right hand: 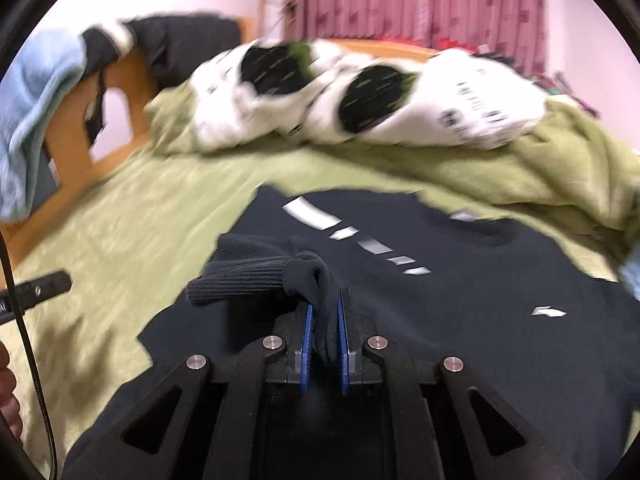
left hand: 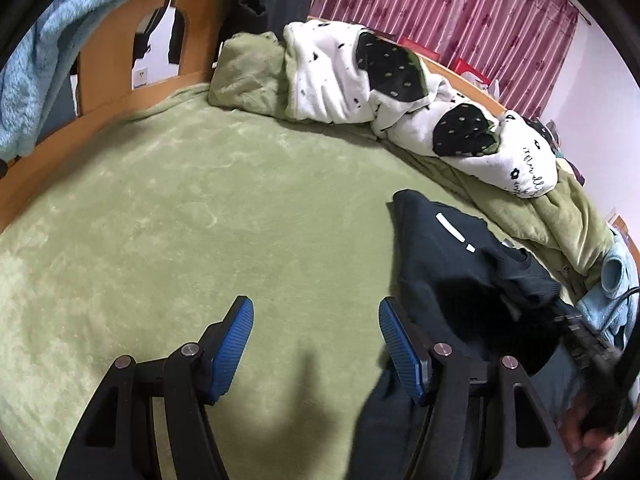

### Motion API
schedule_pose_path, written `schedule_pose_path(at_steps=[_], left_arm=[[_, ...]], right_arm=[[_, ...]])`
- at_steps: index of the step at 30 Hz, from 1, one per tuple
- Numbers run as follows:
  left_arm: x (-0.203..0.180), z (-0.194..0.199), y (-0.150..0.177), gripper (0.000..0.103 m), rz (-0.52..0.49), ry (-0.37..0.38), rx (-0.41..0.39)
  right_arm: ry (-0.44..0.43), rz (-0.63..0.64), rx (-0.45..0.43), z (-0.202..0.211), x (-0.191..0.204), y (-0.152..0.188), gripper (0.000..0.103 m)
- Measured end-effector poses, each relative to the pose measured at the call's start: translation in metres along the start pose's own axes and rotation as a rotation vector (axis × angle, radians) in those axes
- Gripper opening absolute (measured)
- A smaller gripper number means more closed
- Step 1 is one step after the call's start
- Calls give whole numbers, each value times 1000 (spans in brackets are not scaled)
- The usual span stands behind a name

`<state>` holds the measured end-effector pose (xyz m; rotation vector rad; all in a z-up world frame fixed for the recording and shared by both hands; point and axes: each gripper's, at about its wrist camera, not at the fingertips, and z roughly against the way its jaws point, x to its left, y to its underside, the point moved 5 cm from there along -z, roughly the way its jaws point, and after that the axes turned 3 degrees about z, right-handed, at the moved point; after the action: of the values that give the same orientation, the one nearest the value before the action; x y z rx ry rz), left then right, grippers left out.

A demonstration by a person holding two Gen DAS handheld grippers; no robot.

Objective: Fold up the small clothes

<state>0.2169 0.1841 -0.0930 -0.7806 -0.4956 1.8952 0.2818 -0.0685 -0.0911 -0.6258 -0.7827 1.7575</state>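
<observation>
Dark navy knit sweater (right hand: 440, 320) lies spread on the green fleece bed cover (left hand: 180, 200). Right claw (right hand: 325, 320) pinches its ribbed sleeve cuff (right hand: 240, 276), apparently mid-fold; left claw (left hand: 316, 344) hangs spread, empty. Next, I judge: lay the sleeve across the chest.

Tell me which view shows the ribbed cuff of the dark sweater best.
The right wrist view: the ribbed cuff lies centered just ahead of the right gripper, shut on the sleeve. In the left wrist view the dark sweater sits bunched at the right; a ribbed edge shows, hard to identify.
</observation>
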Motion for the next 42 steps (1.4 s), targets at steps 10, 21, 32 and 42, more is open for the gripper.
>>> schedule_pose_path(at_steps=[10, 21, 32, 42], left_arm=[[-46, 8, 10, 64, -108, -40, -30], [-63, -2, 24, 64, -172, -73, -8], [-70, -13, 34, 65, -212, -99, 11], [-74, -18, 42, 65, -229, -91, 15]], right_arm=[[137, -124, -52, 69, -126, 5, 9], [149, -306, -4, 79, -200, 61, 9], [179, -437, 117, 66, -242, 111, 24], [238, -400, 83, 79, -262, 112, 54]])
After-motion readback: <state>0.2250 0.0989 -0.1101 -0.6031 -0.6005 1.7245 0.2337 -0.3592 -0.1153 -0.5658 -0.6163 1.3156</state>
